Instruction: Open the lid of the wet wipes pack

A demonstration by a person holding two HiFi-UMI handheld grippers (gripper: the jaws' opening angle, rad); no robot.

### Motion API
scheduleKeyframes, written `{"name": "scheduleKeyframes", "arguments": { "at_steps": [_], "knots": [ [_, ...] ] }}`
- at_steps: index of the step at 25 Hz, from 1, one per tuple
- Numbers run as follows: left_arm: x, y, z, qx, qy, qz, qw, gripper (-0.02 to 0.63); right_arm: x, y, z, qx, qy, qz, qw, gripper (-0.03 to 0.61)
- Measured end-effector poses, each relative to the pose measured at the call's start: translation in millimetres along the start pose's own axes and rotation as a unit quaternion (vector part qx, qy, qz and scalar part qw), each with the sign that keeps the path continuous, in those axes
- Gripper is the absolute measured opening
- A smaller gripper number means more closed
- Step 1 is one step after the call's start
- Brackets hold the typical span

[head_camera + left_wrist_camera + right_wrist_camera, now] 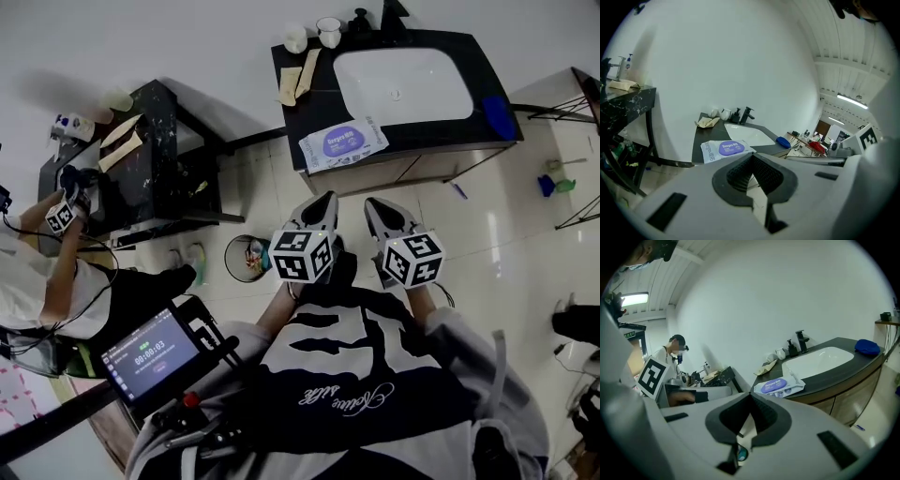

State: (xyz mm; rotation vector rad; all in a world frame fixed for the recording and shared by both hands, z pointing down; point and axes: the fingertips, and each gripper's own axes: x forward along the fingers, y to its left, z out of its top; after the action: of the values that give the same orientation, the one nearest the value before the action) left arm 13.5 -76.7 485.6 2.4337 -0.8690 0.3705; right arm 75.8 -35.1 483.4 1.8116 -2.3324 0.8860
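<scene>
The wet wipes pack (pixel 342 143) is white with a purple oval lid. It lies flat at the front left of the dark vanity counter (pixel 309 103), beside the sink, with its lid down. It also shows in the left gripper view, as the pack (pixel 724 149), and in the right gripper view (pixel 780 385). My left gripper (pixel 325 201) and right gripper (pixel 372 206) hang side by side over the floor, short of the counter's front edge. Both point toward the pack and touch nothing. The left gripper's (pixel 751 157) jaws meet at the tip with nothing between them, as do the right gripper's (pixel 750 396).
A white sink basin (pixel 403 84) fills the counter, with a black faucet (pixel 392 14), cups (pixel 328 31) and a blue item (pixel 499 117). A black marble table (pixel 159 159) stands at left, where another person (pixel 47 272) works. A round bin (pixel 246 258) sits on the floor.
</scene>
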Motion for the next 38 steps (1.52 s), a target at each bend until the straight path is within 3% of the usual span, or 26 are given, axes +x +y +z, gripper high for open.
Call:
{"name": "scheduleKeyframes", "arguments": {
  "at_steps": [8, 15, 28, 34, 38],
  "knots": [
    [33.4, 42.4, 9.7, -0.023, 0.029, -0.016, 0.9992, -0.002, 54.1, -3.8, 17.0, 0.005, 0.027, -0.014, 1.0, 0.0],
    [54.8, 70.9, 6.7, -0.068, 0.038, 0.008, 0.9969, -0.002, 71.5, -8.3, 15.9, -0.014, 0.062, 0.001, 0.998, -0.001],
    [99.7, 86.7, -11.6, -0.072, 0.055, 0.066, 0.9937, -0.002, 95.6, -57.3, 16.0, -0.063, 0.122, 0.039, 0.99, 0.0],
    [117.3, 97.8, -16.3, -0.064, 0.075, 0.092, 0.9908, -0.002, 119.7, -71.8, 26.7, -0.139, 0.147, 0.056, 0.978, 0.0],
    [120.2, 105.4, -29.5, -0.077, 0.09, 0.112, 0.9866, -0.002, 139.5, -73.8, 29.3, -0.212, 0.166, 0.085, 0.959, 0.0]
  ]
}}
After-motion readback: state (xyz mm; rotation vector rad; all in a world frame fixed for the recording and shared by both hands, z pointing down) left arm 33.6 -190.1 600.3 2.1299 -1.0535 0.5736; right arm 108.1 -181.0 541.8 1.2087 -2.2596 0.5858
